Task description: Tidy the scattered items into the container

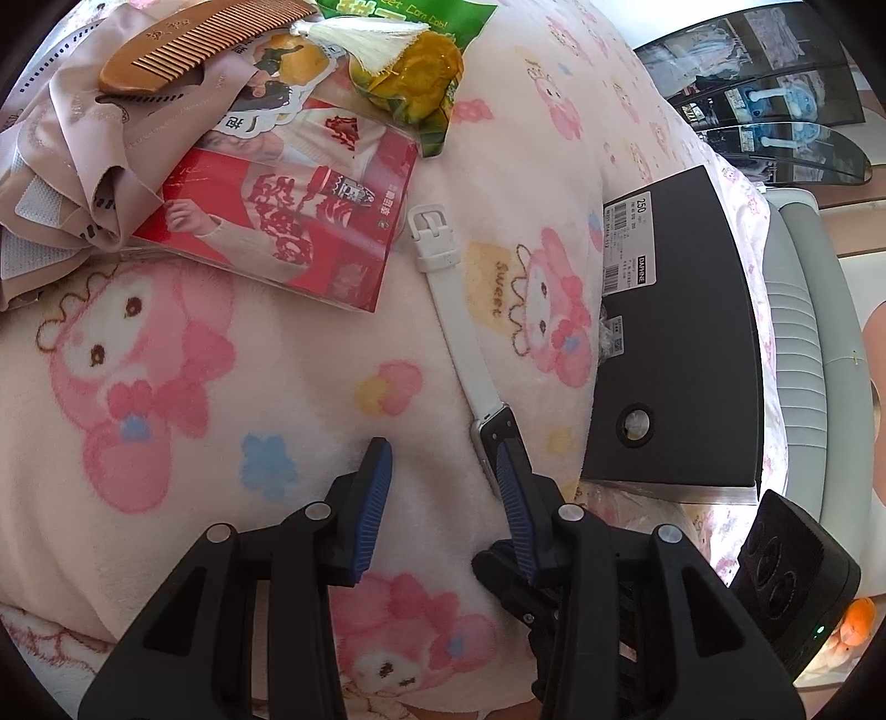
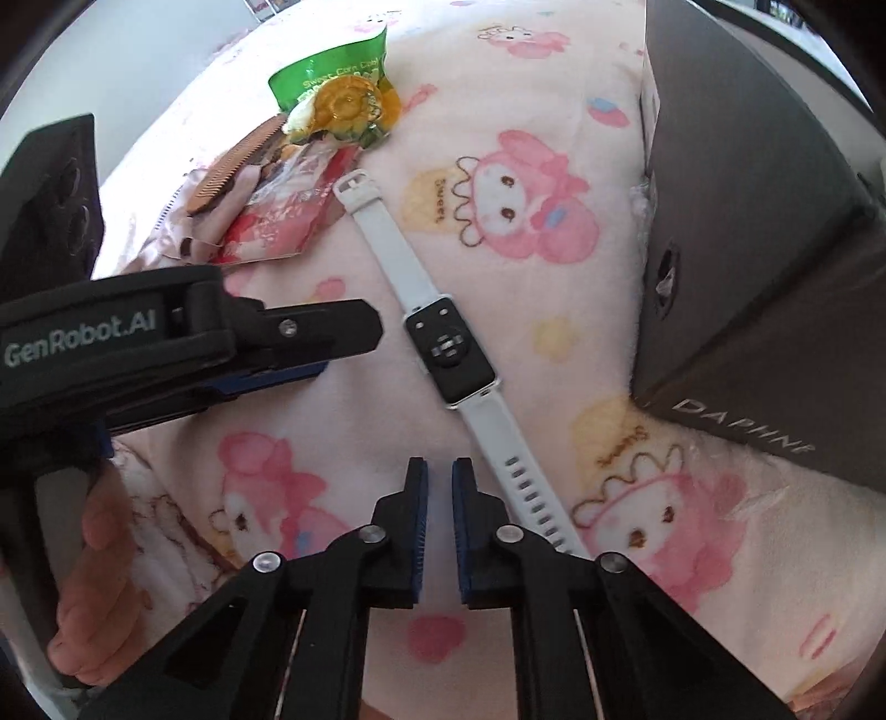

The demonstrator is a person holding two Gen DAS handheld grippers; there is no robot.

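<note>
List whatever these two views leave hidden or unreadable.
- Dark box: both views show closed outer faces only; its inside is hidden, and the right wrist view's edge cuts it off.
- Smartwatch: lies face down, so its screen is hidden; in the left wrist view the left gripper finger covers part of its body.
- Red packet: partly buried under cloth and comb.
- Box label: its fine print is too small.
</note>
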